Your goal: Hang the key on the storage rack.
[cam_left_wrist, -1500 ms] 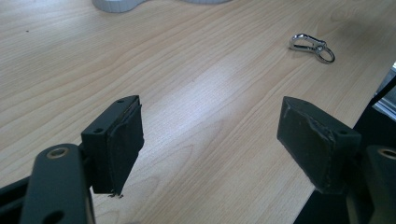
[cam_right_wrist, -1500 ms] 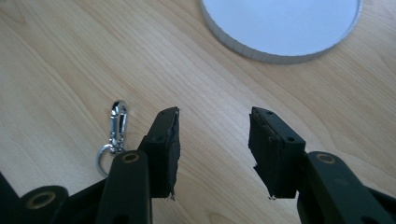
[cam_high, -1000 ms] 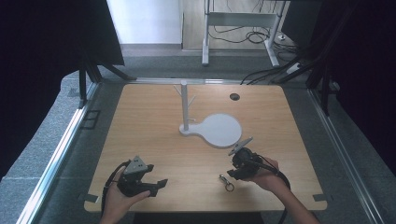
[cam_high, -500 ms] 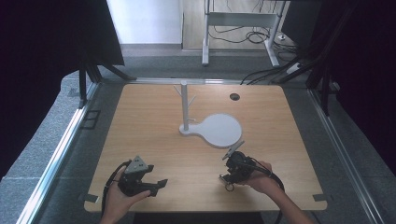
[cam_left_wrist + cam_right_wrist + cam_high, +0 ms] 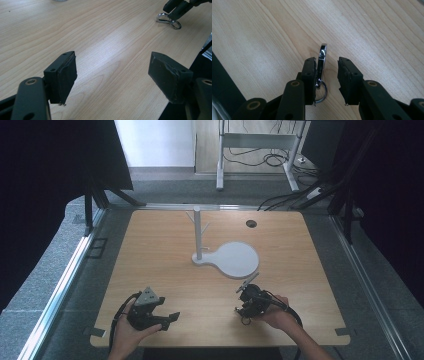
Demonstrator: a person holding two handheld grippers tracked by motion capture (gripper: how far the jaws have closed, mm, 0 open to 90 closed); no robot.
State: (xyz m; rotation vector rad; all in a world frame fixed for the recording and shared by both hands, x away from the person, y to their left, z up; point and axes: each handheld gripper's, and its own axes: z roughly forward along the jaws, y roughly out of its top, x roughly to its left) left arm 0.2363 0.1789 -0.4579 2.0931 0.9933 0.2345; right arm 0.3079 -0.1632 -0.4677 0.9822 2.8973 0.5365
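A silver snap clip with a key ring (image 5: 322, 53) lies flat on the wooden table (image 5: 165, 265) near the front edge. My right gripper (image 5: 327, 60) is open and straddles it; the clip rests against the left pad, and a gap separates it from the other pad. In the high view the right gripper (image 5: 242, 310) sits over the clip (image 5: 245, 320) at the front right. My left gripper (image 5: 167, 310) is held at the front left, jaws wide open. Its own view shows the left gripper (image 5: 112, 56) with nothing between its pads and the clip (image 5: 169, 21) far off.
A white stand with a round base (image 5: 237, 260) and an upright pegged post (image 5: 197, 231) stands at the table's middle. A dark grommet hole (image 5: 251, 223) sits at the back right. Metal rails run along both table sides.
My right gripper has moved left and toward the front edge, from beside the white base down over the clip, which now sits between its jaws. The left gripper has stayed put.
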